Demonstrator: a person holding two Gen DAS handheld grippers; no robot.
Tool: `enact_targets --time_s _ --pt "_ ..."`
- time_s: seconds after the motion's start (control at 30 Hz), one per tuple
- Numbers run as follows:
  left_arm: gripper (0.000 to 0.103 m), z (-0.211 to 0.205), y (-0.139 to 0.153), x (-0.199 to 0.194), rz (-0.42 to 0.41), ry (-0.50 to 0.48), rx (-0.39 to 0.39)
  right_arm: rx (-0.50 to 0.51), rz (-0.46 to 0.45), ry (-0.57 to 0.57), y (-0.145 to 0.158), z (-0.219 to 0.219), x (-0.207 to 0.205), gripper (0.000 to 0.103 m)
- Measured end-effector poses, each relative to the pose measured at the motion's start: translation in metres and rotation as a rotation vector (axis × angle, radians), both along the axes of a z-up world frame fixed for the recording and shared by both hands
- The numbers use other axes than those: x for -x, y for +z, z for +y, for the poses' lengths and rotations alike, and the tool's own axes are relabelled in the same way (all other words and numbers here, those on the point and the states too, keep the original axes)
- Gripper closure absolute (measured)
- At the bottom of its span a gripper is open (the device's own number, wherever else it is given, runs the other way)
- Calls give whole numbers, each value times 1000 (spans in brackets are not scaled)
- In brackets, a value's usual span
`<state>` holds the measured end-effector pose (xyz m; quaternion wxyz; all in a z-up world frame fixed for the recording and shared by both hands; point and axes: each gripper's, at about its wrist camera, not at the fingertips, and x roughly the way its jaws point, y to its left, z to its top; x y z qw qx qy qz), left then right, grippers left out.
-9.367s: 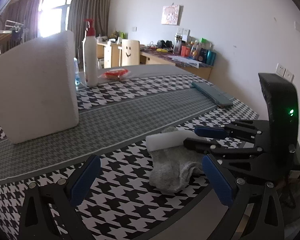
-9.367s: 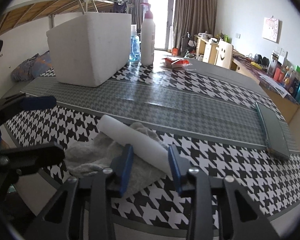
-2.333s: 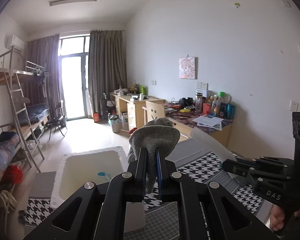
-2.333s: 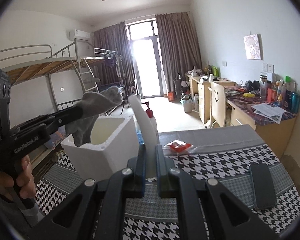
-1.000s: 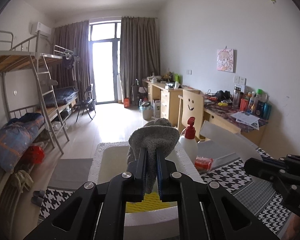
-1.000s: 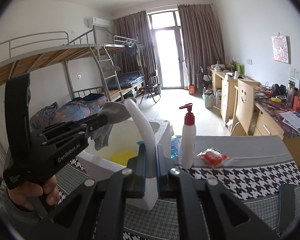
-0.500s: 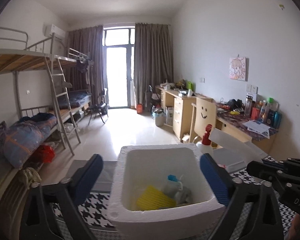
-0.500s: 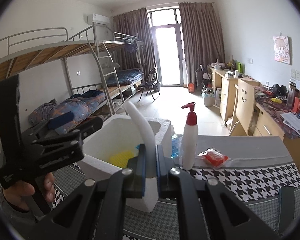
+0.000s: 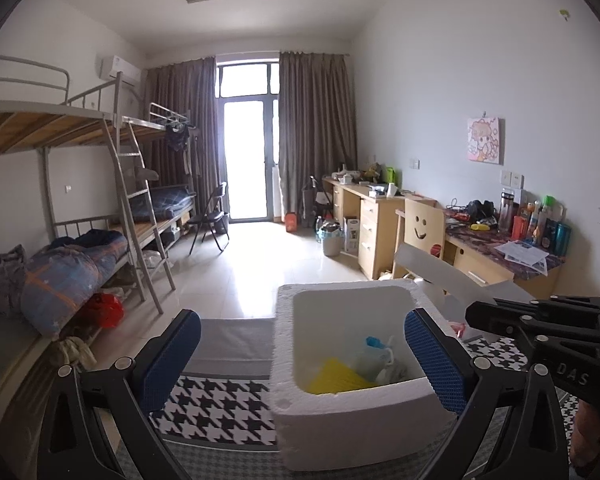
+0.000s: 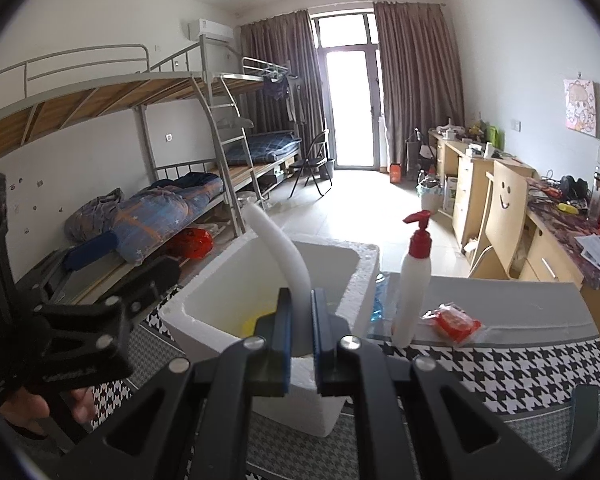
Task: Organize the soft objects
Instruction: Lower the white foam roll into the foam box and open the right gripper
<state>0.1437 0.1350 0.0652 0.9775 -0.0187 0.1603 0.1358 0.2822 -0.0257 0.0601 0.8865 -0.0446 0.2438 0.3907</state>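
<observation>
My left gripper (image 9: 300, 356) is open and empty, its blue pads wide apart above the near rim of a white foam box (image 9: 352, 412). Inside the box lie a yellow item (image 9: 336, 378), a clear bag with a blue cap (image 9: 374, 354) and a bit of grey cloth (image 9: 398, 370). My right gripper (image 10: 299, 320) is shut on a white foam strip (image 10: 278, 246) that bends up and left above the foam box (image 10: 204, 316). The strip also shows in the left wrist view (image 9: 440, 270), held over the box's right rim by the right gripper (image 9: 480, 314).
A white pump bottle with a red top (image 10: 414, 280) and a red packet (image 10: 454, 322) stand right of the box on the houndstooth tablecloth (image 10: 500, 372). A plastic water bottle (image 10: 380, 296) stands behind the box. Bunk beds are left, desks right.
The left gripper opened and let the grey cloth drop into the foam box, then drew back to the left. The right gripper keeps holding the foam strip over the box.
</observation>
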Motion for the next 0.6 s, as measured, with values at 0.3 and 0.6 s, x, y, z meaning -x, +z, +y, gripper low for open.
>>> enact_targets --time_s 0.3,0.6 --pt "1 19 -8 9 10 31 26 34 20 10 -7 22 -6 92" --pt "1 32 -14 14 16 53 45 60 49 9 -15 39 -16 92"
